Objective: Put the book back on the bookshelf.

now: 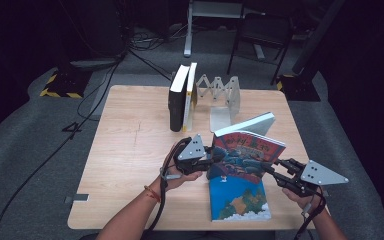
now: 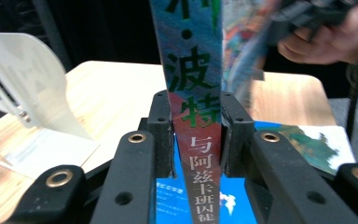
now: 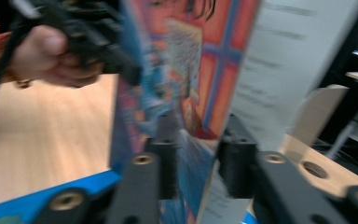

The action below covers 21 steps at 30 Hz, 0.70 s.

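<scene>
**Raised book may slip or topple onto the one below**

The left gripper (image 1: 206, 162) clamps the colourful book (image 1: 247, 152) by its spine, held upright above the blue book (image 1: 240, 200) lying flat on the table (image 1: 125, 150). The right gripper (image 1: 275, 172) straddles the opposite edge; whether its jaws press is unclear. A loose right grip could let the book twist and drop before reaching the standing books (image 1: 182, 97) at the bookend (image 1: 225, 102).

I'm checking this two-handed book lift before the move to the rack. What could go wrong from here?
The left gripper pinches only the lifted book at its spine, and the right gripper looks loose on its edge, so it may sag or slip onto the blue book below.
</scene>
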Available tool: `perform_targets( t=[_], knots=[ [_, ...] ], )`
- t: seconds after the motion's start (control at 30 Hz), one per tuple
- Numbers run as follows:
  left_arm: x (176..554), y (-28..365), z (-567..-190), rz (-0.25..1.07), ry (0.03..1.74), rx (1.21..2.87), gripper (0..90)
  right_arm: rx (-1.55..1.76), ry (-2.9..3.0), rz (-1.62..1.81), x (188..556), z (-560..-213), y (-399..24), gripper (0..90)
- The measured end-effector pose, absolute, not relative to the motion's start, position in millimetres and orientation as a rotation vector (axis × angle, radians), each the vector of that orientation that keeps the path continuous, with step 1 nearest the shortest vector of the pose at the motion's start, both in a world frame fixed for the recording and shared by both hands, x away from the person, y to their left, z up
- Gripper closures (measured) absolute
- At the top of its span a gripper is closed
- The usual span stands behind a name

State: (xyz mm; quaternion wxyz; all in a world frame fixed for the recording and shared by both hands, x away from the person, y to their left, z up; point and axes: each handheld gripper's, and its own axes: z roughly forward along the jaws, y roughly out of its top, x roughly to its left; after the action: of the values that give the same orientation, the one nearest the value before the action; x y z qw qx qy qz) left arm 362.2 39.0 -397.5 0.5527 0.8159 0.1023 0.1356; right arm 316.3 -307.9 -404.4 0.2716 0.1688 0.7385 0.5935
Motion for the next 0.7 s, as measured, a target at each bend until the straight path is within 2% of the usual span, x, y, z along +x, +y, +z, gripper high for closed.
perform_targets(
  t=[0.2,0.37,0.53,0.6,0.7],
  knots=[
    [355,36,-397,0.318,0.209,1.939,73.2,0.599,1.901,1.56,325,-398,-317,46.2],
    [351,35,-398,0.325,0.213,1.936,73.4,0.63,1.937,1.556,340,-397,-316,38.4],
    [351,35,-400,0.324,0.231,1.917,73.2,0.617,1.971,1.574,352,-397,-309,37.6],
    [352,34,-400,0.327,0.237,1.907,72.9,0.609,1.989,1.594,355,-399,-306,44.1],
    [351,33,-401,0.337,0.241,1.898,72.0,0.629,1.991,1.594,358,-400,-303,43.8]
  ],
)
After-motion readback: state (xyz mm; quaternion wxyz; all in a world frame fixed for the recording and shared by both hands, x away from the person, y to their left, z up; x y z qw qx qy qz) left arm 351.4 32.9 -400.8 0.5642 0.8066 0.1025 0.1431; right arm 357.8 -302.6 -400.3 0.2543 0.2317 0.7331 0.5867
